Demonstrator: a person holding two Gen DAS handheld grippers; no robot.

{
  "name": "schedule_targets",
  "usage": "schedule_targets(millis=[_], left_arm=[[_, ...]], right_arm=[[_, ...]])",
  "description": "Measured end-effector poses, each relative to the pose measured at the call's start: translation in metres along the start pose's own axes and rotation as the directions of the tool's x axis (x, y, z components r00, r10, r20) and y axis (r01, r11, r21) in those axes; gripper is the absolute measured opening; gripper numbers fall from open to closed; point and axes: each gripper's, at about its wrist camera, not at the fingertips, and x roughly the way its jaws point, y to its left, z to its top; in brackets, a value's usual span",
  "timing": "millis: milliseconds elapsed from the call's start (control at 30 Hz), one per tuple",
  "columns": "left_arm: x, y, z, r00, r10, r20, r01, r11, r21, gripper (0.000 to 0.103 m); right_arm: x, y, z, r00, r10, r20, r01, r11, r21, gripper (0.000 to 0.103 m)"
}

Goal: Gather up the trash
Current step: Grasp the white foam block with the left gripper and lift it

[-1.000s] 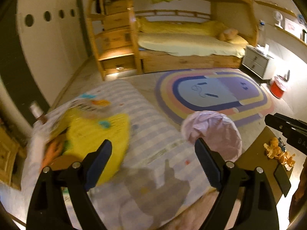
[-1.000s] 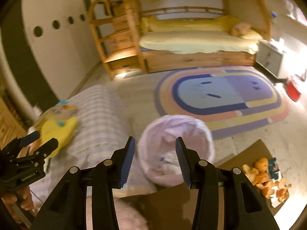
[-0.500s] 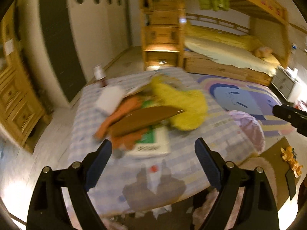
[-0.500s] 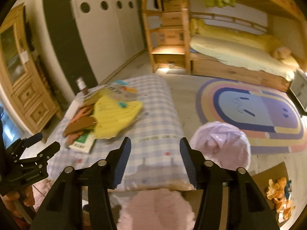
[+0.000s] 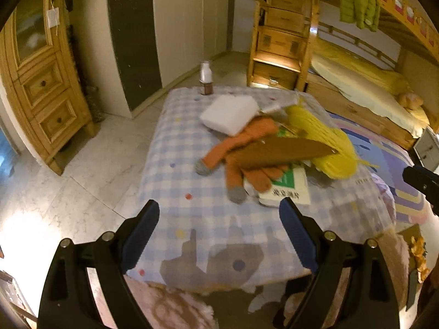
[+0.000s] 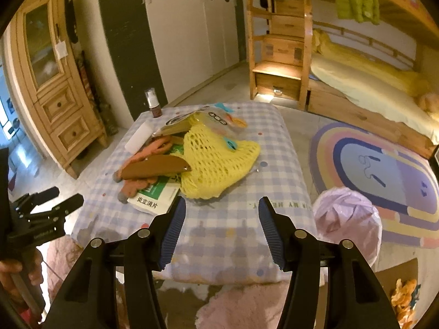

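Note:
A pile lies on a low table with a blue checked cloth (image 5: pixel 208 219): a yellow net bag (image 6: pixel 219 161), an orange glove (image 5: pixel 241 142), a brown cardboard piece (image 5: pixel 285 150), a green-and-white box (image 6: pixel 156 197), a white foam block (image 5: pixel 230 109) and a printed plastic wrapper (image 6: pixel 208 116). A small bottle (image 5: pixel 205 79) stands at the far edge. A bin lined with a pink bag (image 6: pixel 348 216) stands on the floor right of the table. My left gripper (image 5: pixel 219 235) is open and empty over the near edge. My right gripper (image 6: pixel 221 230) is open and empty too.
Orange peel scraps (image 6: pixel 403 298) lie on a cardboard sheet (image 6: pixel 395 274) on the floor at the right. A pink fluffy rug (image 6: pixel 241 307) lies below the table. A wooden cabinet (image 5: pixel 41 82) stands left, a bunk bed (image 6: pixel 356 76) at the back, a striped rug (image 6: pixel 384 170) beyond the bin.
Both grippers have swung left from the pink bin and floor rug to face the cluttered table. The right gripper's jaws have opened wider. Nothing was picked up.

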Motion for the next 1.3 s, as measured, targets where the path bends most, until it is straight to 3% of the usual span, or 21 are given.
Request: schedule_targets(millis=[367, 800, 1100, 1300], left_arm=[[0.026, 0.006, 0.040, 1.000, 0.021, 0.008, -0.021, 1.000, 0.010, 0.089], [0.090, 0.004, 0.078, 0.998, 0.066, -0.001, -0.066, 0.997, 0.027, 0.089], [0.105, 0.003, 0.081, 0.998, 0.062, -0.018, -0.062, 0.998, 0.031, 0.089], [0.105, 0.005, 0.076, 0.998, 0.062, -0.029, -0.061, 0.998, 0.029, 0.089]], right_arm=[[0.031, 0.004, 0.037, 1.000, -0.008, 0.015, 0.008, 0.999, -0.044, 0.056], [0.139, 0.003, 0.079, 0.995, -0.039, -0.089, 0.027, 0.991, -0.129, 0.053], [0.179, 0.015, 0.086, 0.986, -0.098, -0.137, 0.066, 0.973, -0.222, 0.048], [0.184, 0.014, 0.089, 0.982, -0.141, -0.129, 0.107, 0.964, -0.242, 0.018]])
